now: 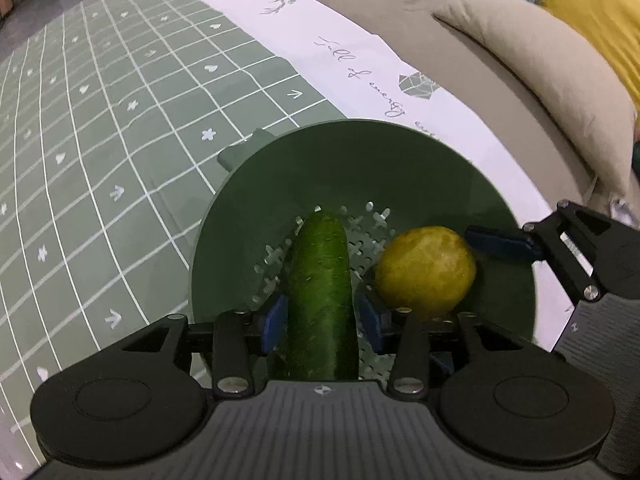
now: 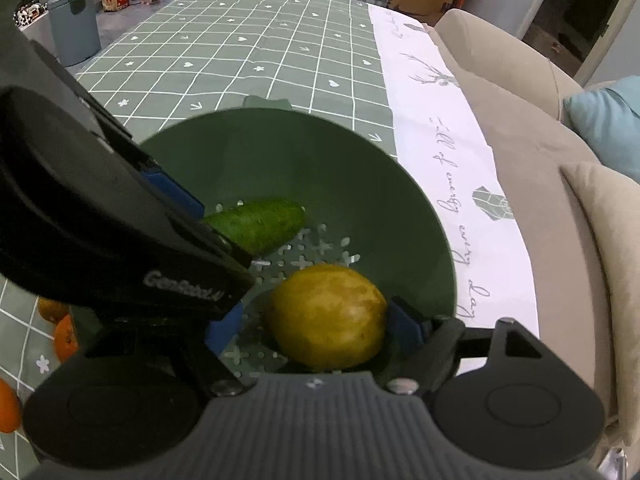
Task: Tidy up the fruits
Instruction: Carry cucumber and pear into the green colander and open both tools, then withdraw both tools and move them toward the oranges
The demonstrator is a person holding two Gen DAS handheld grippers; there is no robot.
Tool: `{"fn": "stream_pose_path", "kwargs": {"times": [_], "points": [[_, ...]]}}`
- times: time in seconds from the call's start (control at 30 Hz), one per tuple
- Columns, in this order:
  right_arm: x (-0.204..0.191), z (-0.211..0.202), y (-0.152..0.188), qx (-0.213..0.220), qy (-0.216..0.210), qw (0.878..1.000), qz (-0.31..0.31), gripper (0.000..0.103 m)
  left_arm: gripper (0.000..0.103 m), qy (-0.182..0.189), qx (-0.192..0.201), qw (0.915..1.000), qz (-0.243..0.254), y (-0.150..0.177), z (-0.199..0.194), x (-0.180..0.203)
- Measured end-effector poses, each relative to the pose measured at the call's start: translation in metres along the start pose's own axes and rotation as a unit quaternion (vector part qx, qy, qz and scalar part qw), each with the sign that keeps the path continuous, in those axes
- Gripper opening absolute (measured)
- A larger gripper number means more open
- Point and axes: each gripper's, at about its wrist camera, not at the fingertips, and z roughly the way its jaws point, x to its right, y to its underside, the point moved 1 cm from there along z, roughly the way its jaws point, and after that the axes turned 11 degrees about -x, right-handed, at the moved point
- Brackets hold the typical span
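White "GenRobot.AI" lettering (image 2: 183, 288) on black left gripper (image 2: 192, 216) over green colander (image 2: 360, 152)

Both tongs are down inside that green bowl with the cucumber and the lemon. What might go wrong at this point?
1. The left tongs and right tongs crowd one green strainer bowl; pulling out, they might knock each other.
2. The lemon is round and could roll once the blue pads beside it back away.
3. The cucumber leans with its tip up on the bowl floor; it may flop onto the lemon or snag the tongs as they rise.
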Motion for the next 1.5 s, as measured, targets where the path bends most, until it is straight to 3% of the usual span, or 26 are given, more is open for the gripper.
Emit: {"fn": "stream_pose_path", "kwargs": {"times": [0.13, 0.3, 0.57, 0.77, 0.97, 1.17, 1.37, 1.5], "points": [[-0.004, -0.016, 0.002, 0.017, 0.026, 0.999, -0.010, 0.085, 0.056, 0.000, 0.023, 0.9997, -0.007, 0.009, -0.019, -0.002], [-0.011, -0.038, 0.009, 0.033, 0.042, 0.999, -0.004, 0.085, 0.056, 0.007, 0.068, 0.9976, -0.009, 0.031, -0.055, -0.004], [-0.023, -0.083, 0.026, 0.086, 0.016, 0.994, 0.060, 0.086, 0.057, 0.012, 0.138, 0.9901, -0.026, 0.084, -0.109, -0.013], [-0.046, -0.116, 0.057, 0.120, -0.016, 0.986, 0.117, 0.087, 0.057, 0.016, 0.163, 0.9856, -0.043, 0.129, -0.129, -0.023], [-0.066, -0.129, 0.093, 0.125, -0.031, 0.979, 0.157, 0.086, 0.057, 0.015, 0.154, 0.9863, -0.057, 0.169, -0.123, -0.030], [-0.086, -0.123, 0.129, 0.100, -0.043, 0.980, 0.167, 0.082, 0.057, 0.017, 0.121, 0.9907, -0.059, 0.205, -0.102, -0.030], [-0.100, -0.115, 0.156, 0.065, -0.055, 0.984, 0.157, 0.071, 0.057, 0.002, 0.093, 0.9941, -0.056, 0.229, -0.079, -0.024], [-0.109, -0.099, 0.163, 0.043, -0.046, 0.989, 0.133, 0.058, 0.057, -0.020, 0.079, 0.9954, -0.050, 0.236, -0.064, -0.021]]}}
